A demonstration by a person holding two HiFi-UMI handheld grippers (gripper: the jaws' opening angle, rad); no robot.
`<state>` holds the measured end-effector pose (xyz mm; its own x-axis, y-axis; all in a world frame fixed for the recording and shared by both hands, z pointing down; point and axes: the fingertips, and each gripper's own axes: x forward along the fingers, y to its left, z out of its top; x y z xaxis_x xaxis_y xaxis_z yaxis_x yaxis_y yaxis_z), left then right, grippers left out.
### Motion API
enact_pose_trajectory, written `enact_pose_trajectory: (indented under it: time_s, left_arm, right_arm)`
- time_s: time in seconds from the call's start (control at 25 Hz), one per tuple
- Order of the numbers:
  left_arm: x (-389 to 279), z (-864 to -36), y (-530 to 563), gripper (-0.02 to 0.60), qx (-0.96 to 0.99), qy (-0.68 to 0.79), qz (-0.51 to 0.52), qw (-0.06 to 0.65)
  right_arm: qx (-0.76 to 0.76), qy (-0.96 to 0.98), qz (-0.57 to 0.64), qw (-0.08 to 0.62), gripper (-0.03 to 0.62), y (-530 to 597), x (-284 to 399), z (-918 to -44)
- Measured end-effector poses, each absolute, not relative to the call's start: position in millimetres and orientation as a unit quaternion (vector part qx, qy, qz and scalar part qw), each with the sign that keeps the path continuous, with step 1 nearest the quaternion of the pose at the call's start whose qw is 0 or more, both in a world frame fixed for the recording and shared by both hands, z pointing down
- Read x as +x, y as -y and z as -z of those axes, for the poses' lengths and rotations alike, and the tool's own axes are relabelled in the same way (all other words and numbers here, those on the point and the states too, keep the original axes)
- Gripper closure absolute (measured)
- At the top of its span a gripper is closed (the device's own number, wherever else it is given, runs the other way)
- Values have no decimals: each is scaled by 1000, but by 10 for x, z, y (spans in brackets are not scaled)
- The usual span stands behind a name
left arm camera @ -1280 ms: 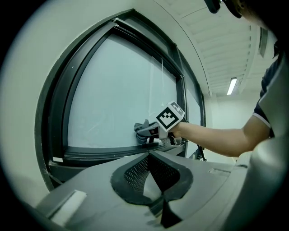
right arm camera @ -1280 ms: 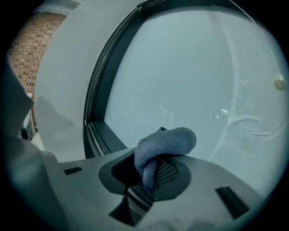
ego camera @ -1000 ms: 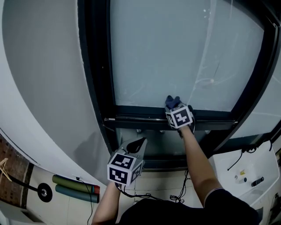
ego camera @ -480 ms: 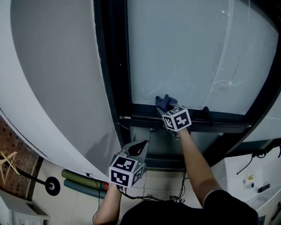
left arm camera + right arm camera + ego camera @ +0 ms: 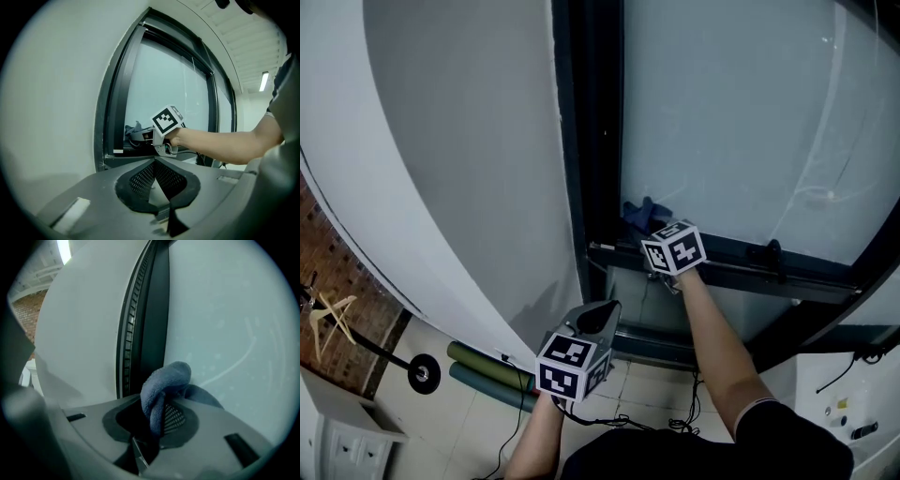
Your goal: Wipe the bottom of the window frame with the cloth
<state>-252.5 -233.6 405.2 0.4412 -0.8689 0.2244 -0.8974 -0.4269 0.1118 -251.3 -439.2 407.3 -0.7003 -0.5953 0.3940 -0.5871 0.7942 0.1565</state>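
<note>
A blue cloth point(image 5: 640, 214) sits bunched in the bottom left corner of the window, where the dark bottom rail point(image 5: 741, 263) meets the upright frame point(image 5: 592, 141). My right gripper point(image 5: 649, 227) is shut on the cloth and presses it onto the rail. In the right gripper view the cloth point(image 5: 161, 387) bulges up between the jaws, against the glass point(image 5: 225, 324) beside the upright frame point(image 5: 152, 319). My left gripper point(image 5: 600, 309) hangs lower, away from the window, shut and holding nothing. From the left gripper view point(image 5: 154, 161) I see the right gripper point(image 5: 140, 136) and cloth point(image 5: 133, 129) ahead.
A white curved wall point(image 5: 459, 169) lies left of the frame. A black handle point(image 5: 773, 251) sticks up from the rail to the right. On the floor below lie green rolled tubes point(image 5: 487, 375), a round-based stand point(image 5: 422, 373), cables point(image 5: 694, 412) and a white unit point(image 5: 853, 394).
My right gripper has slid left along the bottom rail with the cloth, from mid-rail into the left corner. The left gripper has stayed low and shut.
</note>
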Motion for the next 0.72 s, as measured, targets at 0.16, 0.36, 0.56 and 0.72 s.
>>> enact_pose_trajectory:
  time_s: [0.16, 0.36, 0.56, 0.72]
  left_arm:
    - [-2604, -4071, 2288, 575, 834, 536, -65, 111]
    - [-2654, -4092, 2247, 574, 830, 543, -65, 115]
    - [-2632, -4125, 2211, 574, 831, 539, -65, 120]
    - [-2523, -4137, 2194, 574, 838, 529, -68, 118]
  right_arm:
    - [305, 927, 8, 219, 502, 4368, -2720, -4086]
    - [312, 927, 12, 208, 503, 4327, -2712, -4043]
    - [305, 935, 31, 181, 503, 3930, -2718, -3960]
    - [324, 927, 42, 183, 505, 3830, -2703, -4096]
